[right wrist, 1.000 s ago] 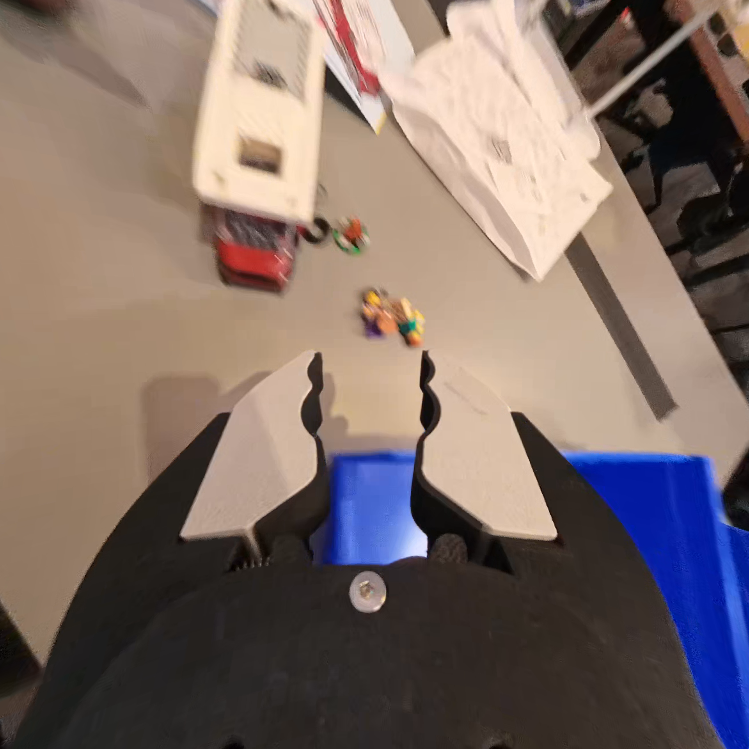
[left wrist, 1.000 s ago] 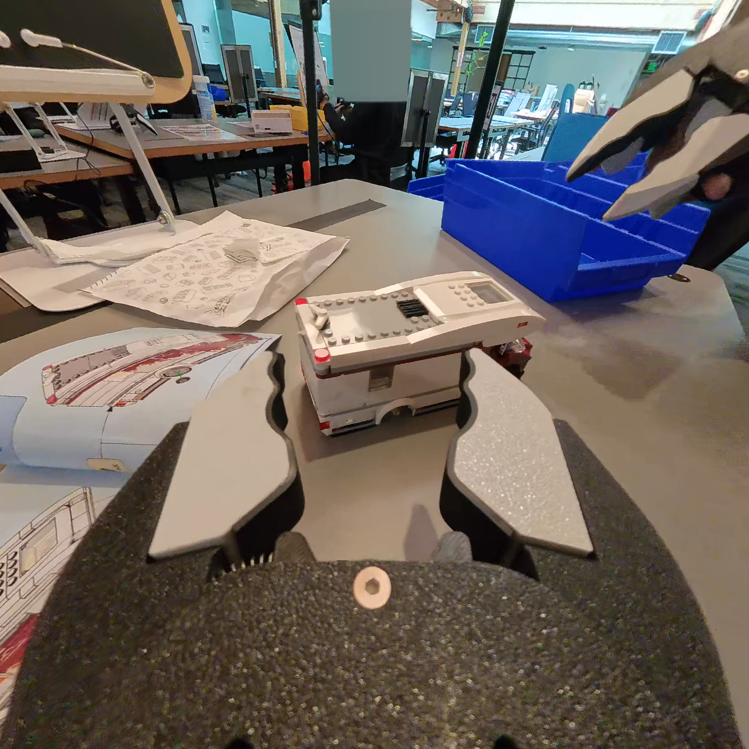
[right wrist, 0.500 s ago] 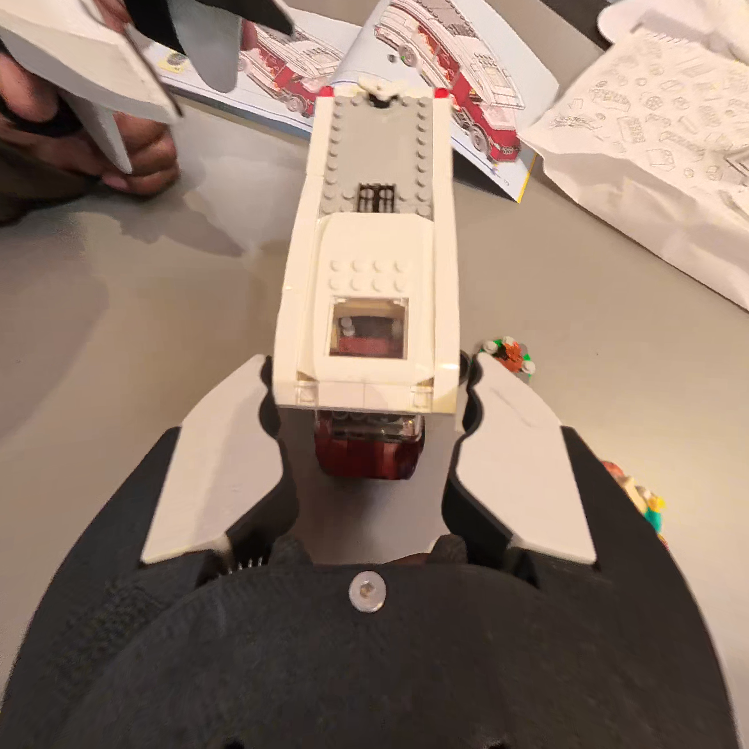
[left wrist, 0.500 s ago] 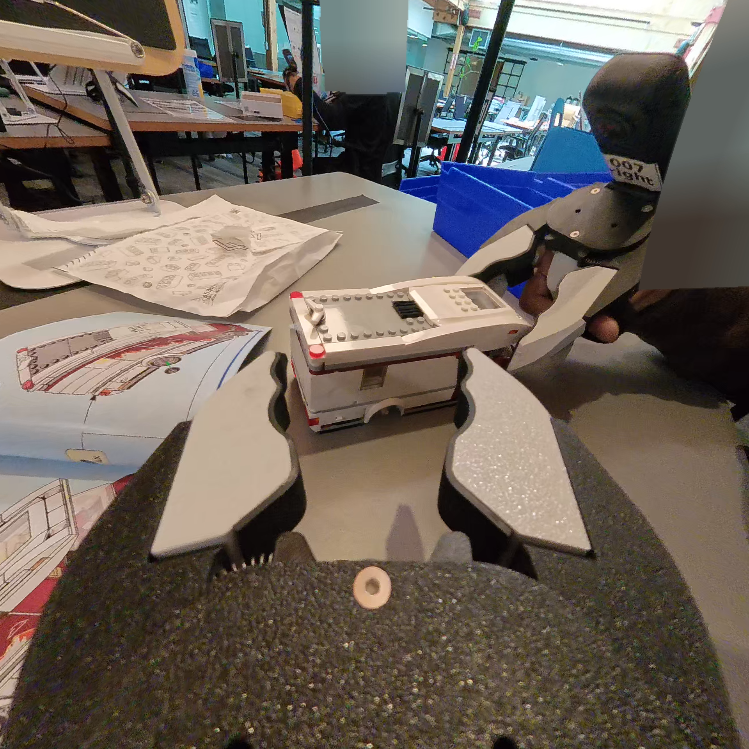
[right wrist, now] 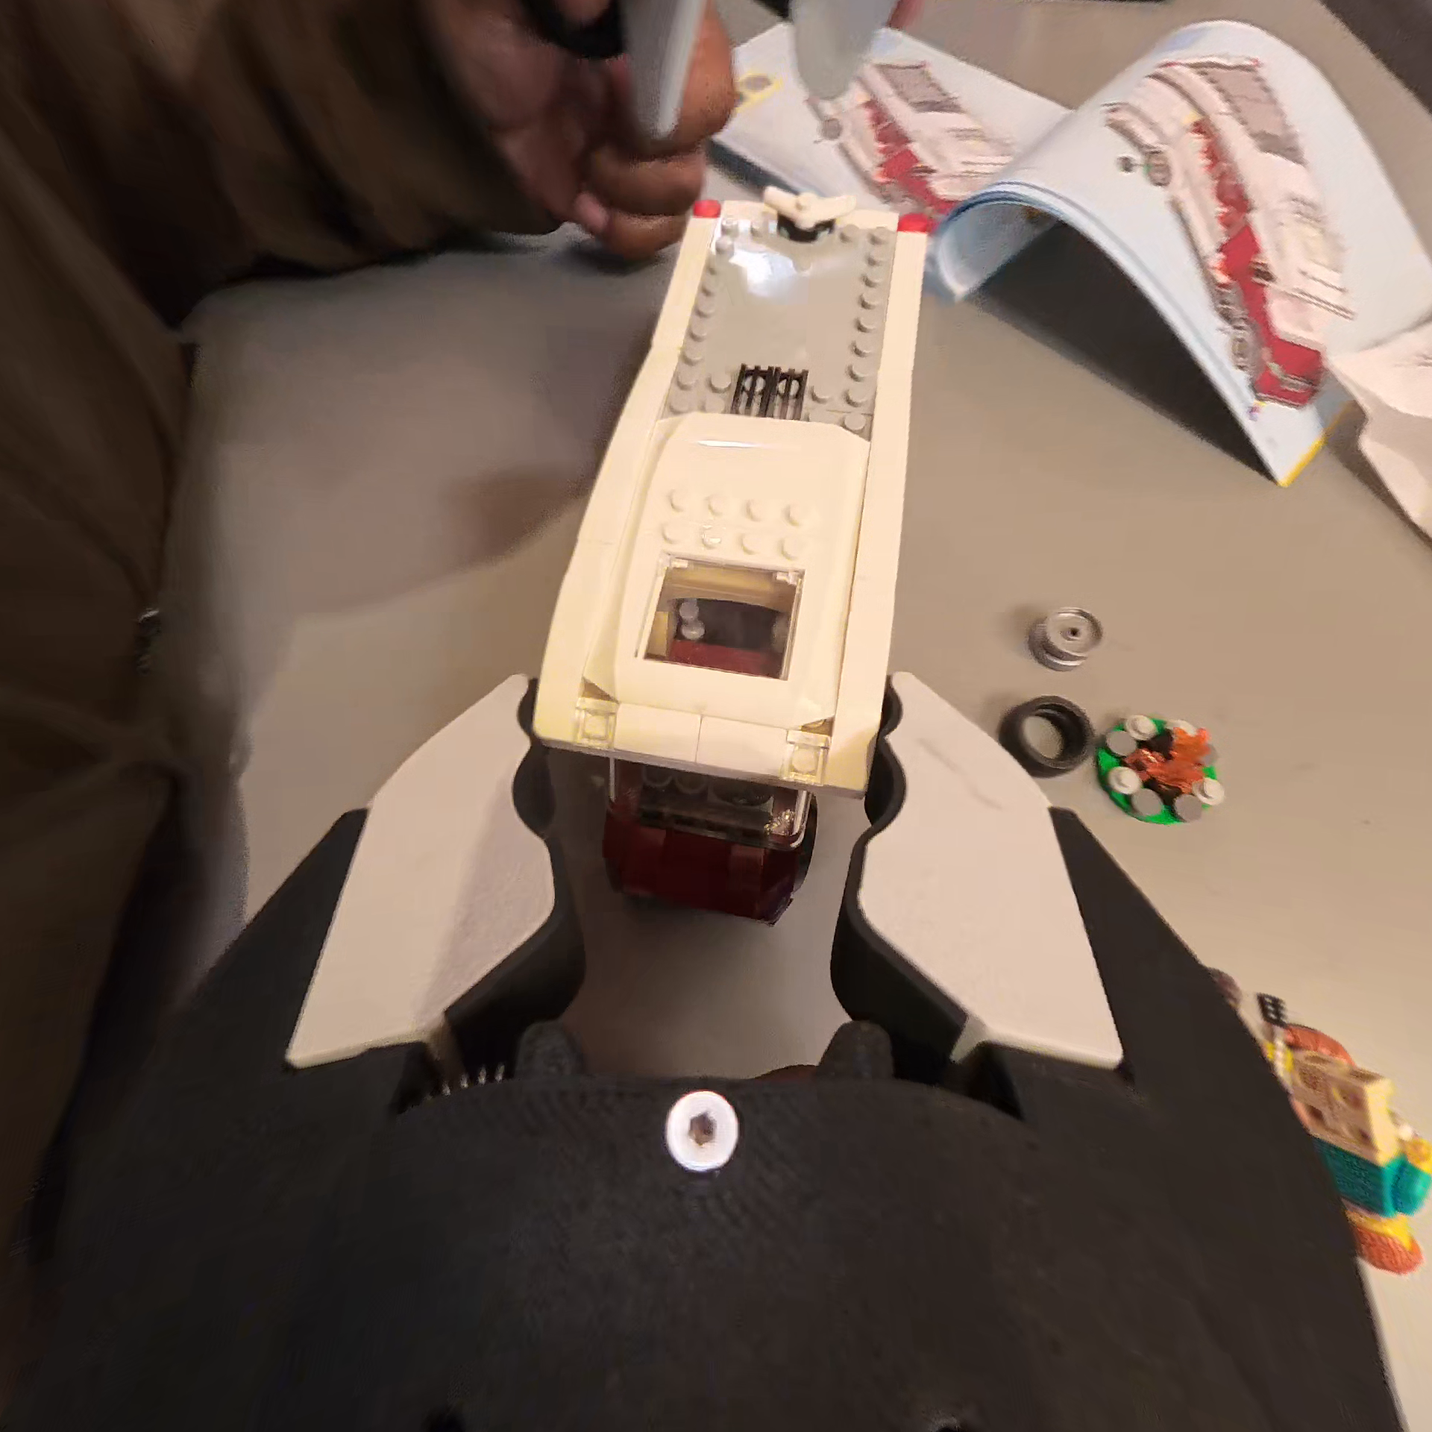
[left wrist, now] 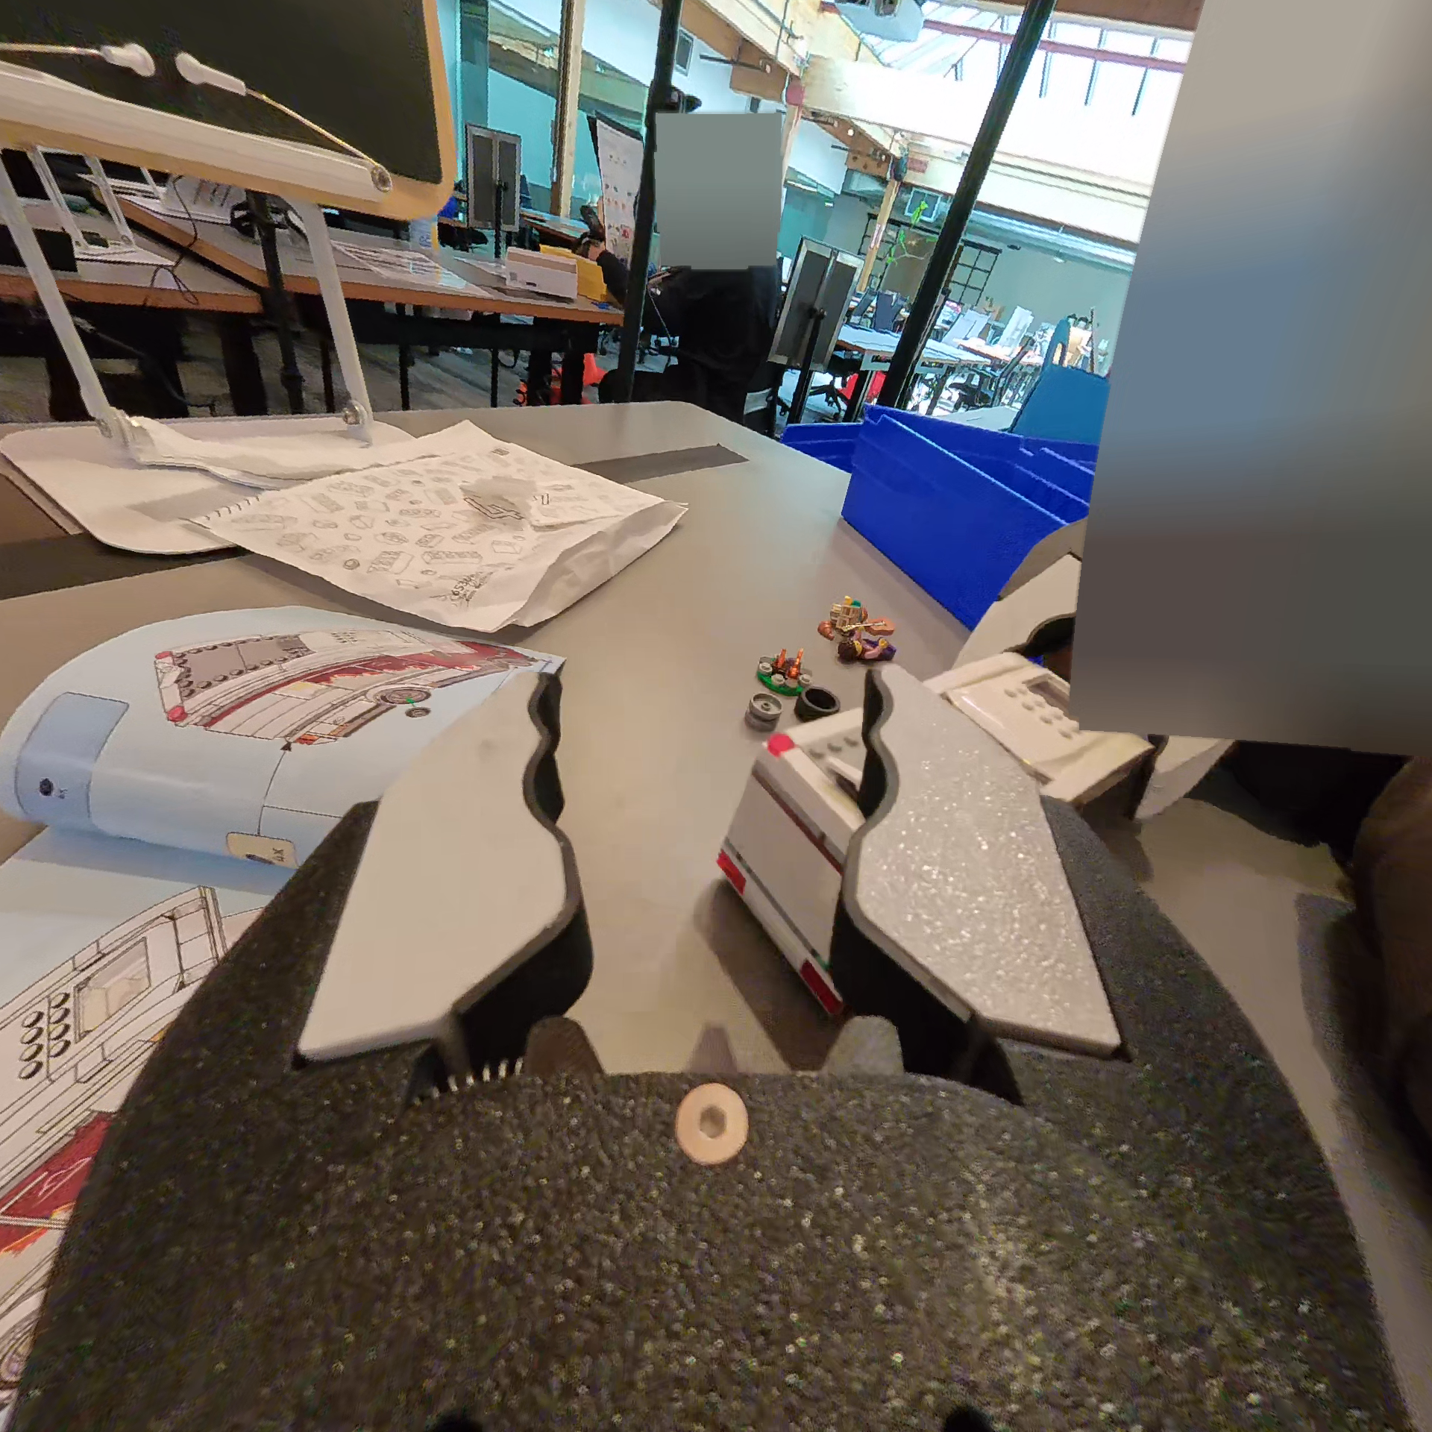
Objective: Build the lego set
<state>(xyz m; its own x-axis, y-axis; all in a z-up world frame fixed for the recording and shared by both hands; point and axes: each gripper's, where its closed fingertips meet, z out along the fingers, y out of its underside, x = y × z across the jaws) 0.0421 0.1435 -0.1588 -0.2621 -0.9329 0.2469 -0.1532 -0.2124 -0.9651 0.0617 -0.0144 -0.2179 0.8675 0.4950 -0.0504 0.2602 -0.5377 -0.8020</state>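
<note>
A: Where is the brick camper (right wrist: 728, 496)?

B: Centre frame on the grey table (right wrist: 434, 434), its white roof's front end clamped by the right gripper (right wrist: 705, 744), both pads pressing, likely to steady it.

A: And the left gripper (left wrist: 709, 744)?

B: Spread wide, empty, beside the camper's rear. Booklet (left wrist: 232, 721) lower left, blue bins (left wrist: 953, 504) upper right, workshop desks behind.

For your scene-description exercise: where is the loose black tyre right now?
In the right wrist view the black tyre lies on the grey table, right of the white brick-built van, between the grey wheel hub and the green round piece.
</note>
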